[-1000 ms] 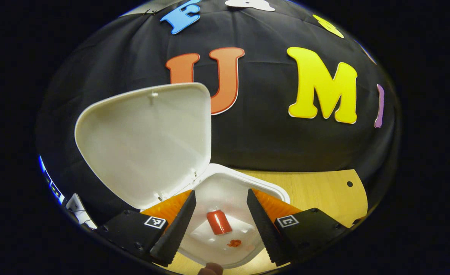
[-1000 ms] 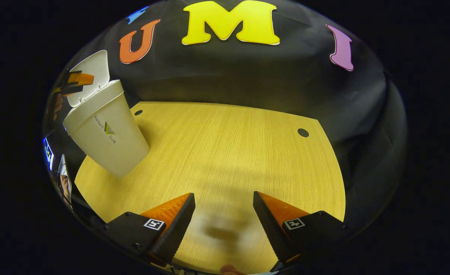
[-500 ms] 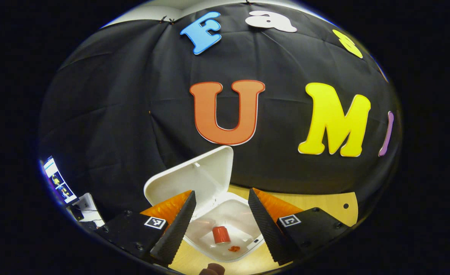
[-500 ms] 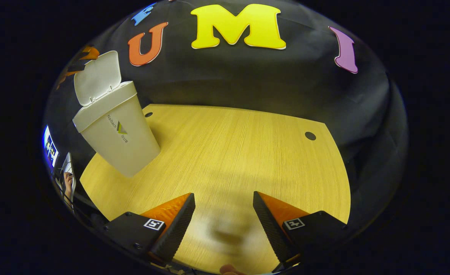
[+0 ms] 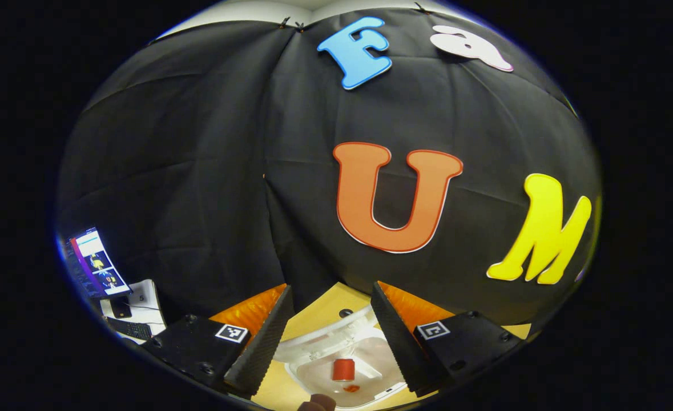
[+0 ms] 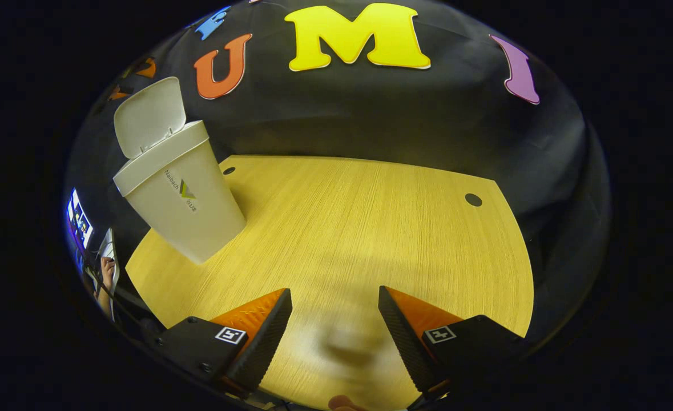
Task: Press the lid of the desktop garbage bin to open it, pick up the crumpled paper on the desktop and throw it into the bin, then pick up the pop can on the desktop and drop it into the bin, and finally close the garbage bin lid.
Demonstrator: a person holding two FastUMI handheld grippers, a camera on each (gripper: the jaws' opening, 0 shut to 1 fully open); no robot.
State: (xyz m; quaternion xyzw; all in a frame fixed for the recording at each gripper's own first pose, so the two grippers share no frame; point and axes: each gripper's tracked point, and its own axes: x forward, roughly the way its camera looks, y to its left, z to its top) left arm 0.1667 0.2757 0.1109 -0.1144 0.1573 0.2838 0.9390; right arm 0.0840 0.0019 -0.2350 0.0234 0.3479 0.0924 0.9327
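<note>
Closing the lid looks like the step left, and it could go wrong in two ways: a push landing on the upper wall of the bin instead of the lid could tip or slide the light bin on the counter, and a push that stops short may leave the lid unlatched and let it spring open. In the left gripper view the left gripper hangs well above the bin's mouth, jaws wide apart and holding nothing; the can lies at the bottom of the bin, seen straight down between the fingers, with a small reddish scrap just beside it. Whether that scrap is the paper cannot be told. The lid stands upright on its hinge at the bin's far edge, so the left gripper would need to come round behind it to press it down. In the right gripper view the right gripper is also wide open and empty, low over bare counter, well apart from the bin at its left.
</note>
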